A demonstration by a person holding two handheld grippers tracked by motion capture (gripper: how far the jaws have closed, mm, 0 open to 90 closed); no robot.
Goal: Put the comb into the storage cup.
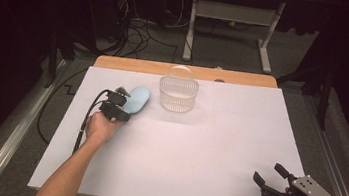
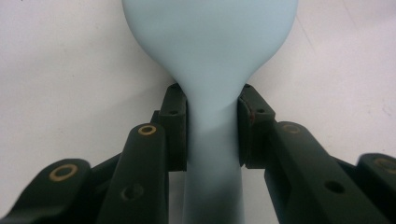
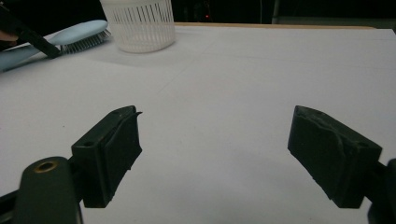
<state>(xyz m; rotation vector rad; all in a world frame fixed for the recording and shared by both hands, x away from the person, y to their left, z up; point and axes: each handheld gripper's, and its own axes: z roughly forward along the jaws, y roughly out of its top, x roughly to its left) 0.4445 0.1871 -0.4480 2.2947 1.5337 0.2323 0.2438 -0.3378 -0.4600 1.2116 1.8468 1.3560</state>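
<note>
Gripping the pale blue hairbrush (image 2: 210,70) by its neck w/ my left gripper (image 1: 120,102): both fingers (image 2: 173,126) pressed tight against the handle, one per side, right where it widens into the head. In the high view the brush (image 1: 137,98) lies on the white table (image 1: 216,148) at approx 10 o'clock from table centre, head pointing toward 1 o'clock, just beside the white slotted basket (image 1: 177,96), not touching it. Basket sits at 12 o'clock near the far edge. Right gripper view shows the brush bristles-down, head near the basket's base. My right gripper (image 1: 269,176) rests well apart at 4 o'clock by the near edge, fingers (image 3: 114,149) spread wide, nothing between them but bare table.
</note>
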